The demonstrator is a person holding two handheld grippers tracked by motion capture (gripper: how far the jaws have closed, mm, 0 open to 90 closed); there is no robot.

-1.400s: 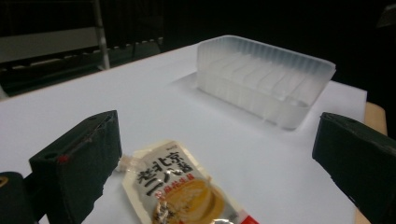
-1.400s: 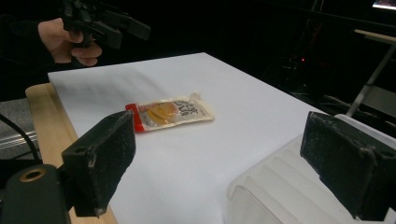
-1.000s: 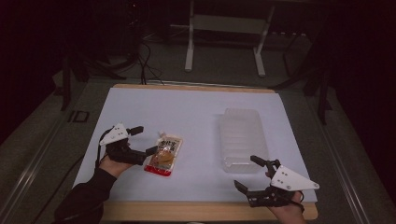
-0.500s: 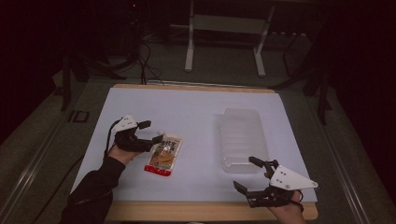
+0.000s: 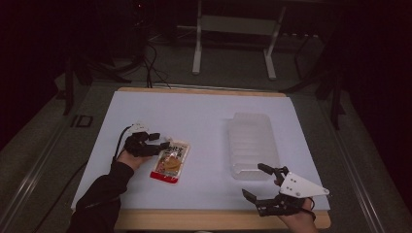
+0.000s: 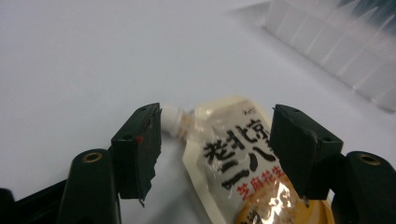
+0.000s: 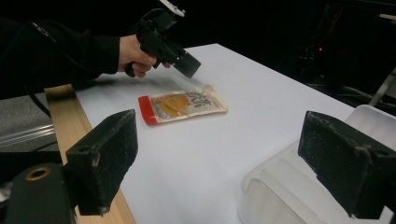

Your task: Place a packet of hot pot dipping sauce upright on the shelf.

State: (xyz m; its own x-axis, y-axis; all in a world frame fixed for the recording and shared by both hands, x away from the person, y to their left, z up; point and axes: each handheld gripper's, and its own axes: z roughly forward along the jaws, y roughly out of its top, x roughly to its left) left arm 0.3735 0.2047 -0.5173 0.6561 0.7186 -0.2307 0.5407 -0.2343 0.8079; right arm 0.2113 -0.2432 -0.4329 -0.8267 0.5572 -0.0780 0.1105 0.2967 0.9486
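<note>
With your left tongs (image 6: 215, 154) closing, not yet pinching, astride the pouch's (image 6: 243, 163) spout end, and right tongs (image 7: 233, 168) wide nearby, take that stiffer neck: the pouch looks light, floppy and slippery.

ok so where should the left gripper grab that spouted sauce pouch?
Probably the top edge by the white spout: the pouch lies flat, so its faces offer no purchase. Come in low from the spout end, where the left gripper sits, its fingers just closing astride that end, not yet pressing.
</note>
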